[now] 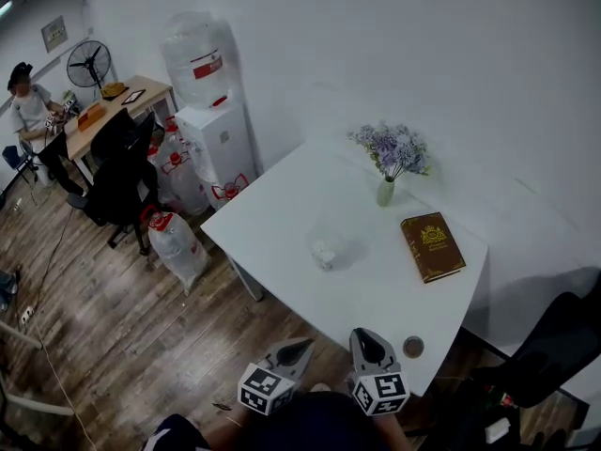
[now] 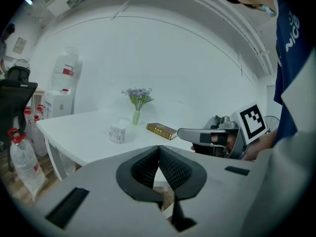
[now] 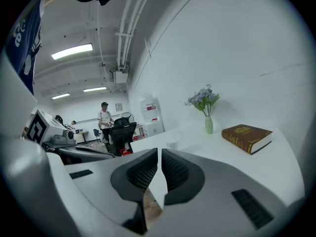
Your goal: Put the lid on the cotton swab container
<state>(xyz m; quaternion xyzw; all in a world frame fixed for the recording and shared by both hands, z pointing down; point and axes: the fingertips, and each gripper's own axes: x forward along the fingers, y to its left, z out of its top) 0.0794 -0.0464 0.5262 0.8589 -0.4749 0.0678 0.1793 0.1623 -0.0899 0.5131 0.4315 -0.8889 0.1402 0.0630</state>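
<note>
"Beyond the fingers (image 2: 140,168), where is the cotton swab container (image 1: 326,250)?"

"Well ahead of both pairs, standing out on the middle of the desk (image 1: 282,214)."

"And the fingers themselves?"

"Left gripper (image 2: 158,149): pressed together, empty. Right gripper (image 3: 160,154): barely a slit, nothing in it. A small brown disc (image 1: 412,347) lies near the right fingers, to their right."

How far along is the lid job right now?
Nothing done yet: the container stands mid-table, and a round disc, possibly the lid, lies apart near the table edge. In hand: nothing; left gripper and right gripper are shut, empty. Left: grab lid, fit it.
</note>
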